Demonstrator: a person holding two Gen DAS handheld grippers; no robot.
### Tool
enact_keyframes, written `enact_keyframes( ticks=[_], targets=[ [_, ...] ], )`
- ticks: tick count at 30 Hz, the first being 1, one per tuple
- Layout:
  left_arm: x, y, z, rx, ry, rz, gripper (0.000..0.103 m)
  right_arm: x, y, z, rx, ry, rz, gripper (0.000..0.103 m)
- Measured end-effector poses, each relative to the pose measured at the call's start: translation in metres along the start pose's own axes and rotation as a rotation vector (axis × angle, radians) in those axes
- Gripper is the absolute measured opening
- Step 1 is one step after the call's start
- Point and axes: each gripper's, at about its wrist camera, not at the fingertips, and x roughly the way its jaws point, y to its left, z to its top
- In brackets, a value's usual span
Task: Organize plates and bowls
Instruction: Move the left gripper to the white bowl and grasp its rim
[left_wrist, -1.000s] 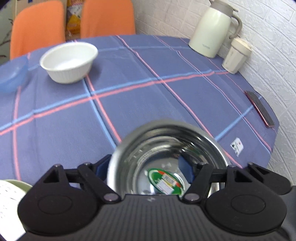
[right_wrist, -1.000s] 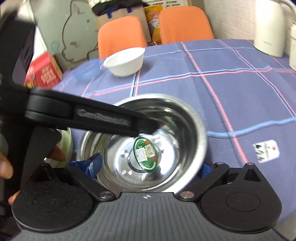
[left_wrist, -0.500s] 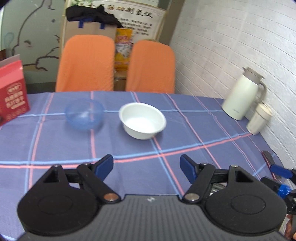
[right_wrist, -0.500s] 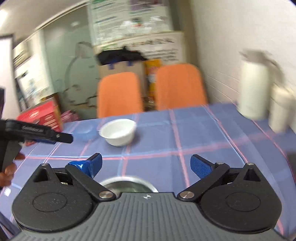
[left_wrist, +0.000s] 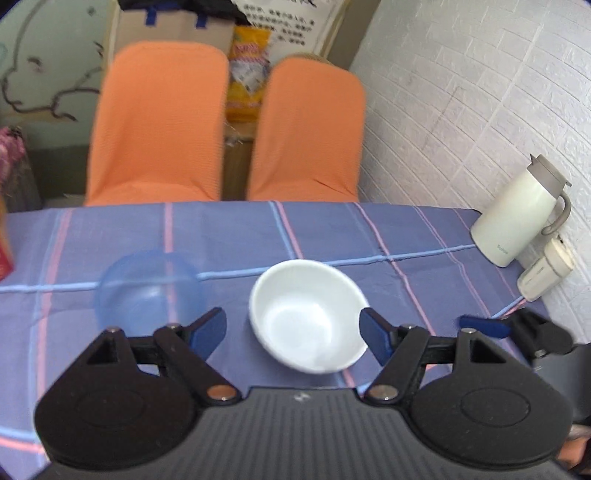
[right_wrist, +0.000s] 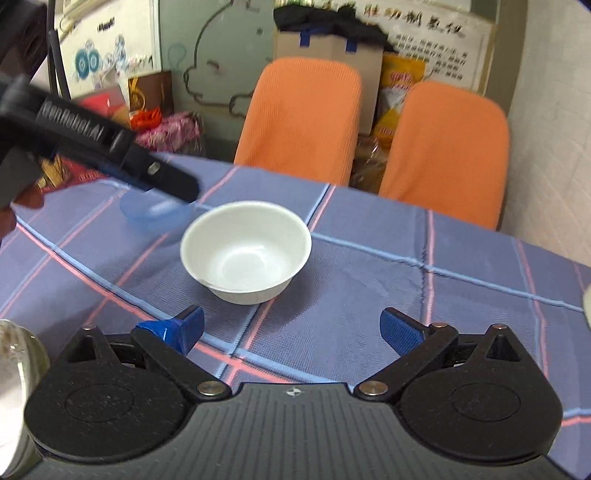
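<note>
You held both grippers spread wide and empty. The white bowl (left_wrist: 308, 314) sat upright between your left gripper (left_wrist: 293, 330) fingers, ahead of your right gripper (right_wrist: 291, 326), probably lined up for grasping.

white bowl (left_wrist: 308, 315): upright, empty, glossy, on the blue checked cloth
blue bowl (left_wrist: 147, 288): see-through plastic, upright, empty, just to the white bowl's left, a small gap between them
steel bowl (right_wrist: 14, 387): only a shiny rim at the right view's lower-left edge
</note>
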Motion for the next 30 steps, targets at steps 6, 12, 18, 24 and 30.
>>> enact_keyframes(
  ticks=[6,12,18,24,30],
  targets=[
    [0.067,0.011,0.026,-0.01,0.092,0.008,0.072,0.034,0.001,0.004,-0.046,0.069,0.049,0.089],
    [0.101,0.016,0.018,0.001,0.146,0.008,0.071,0.06,0.02,0.012,-0.129,0.087,0.049,0.089],
    [0.109,0.015,0.013,0.035,0.15,0.028,0.05,0.061,0.026,0.012,-0.155,0.084,0.074,0.087],
    [0.109,0.008,0.004,0.042,0.166,0.012,0.046,0.042,0.034,0.016,-0.182,-0.024,0.079,0.088],
    [0.089,-0.004,0.003,0.091,0.122,0.046,0.046,0.023,0.039,0.014,-0.189,-0.08,0.072,0.088]
  ],
)
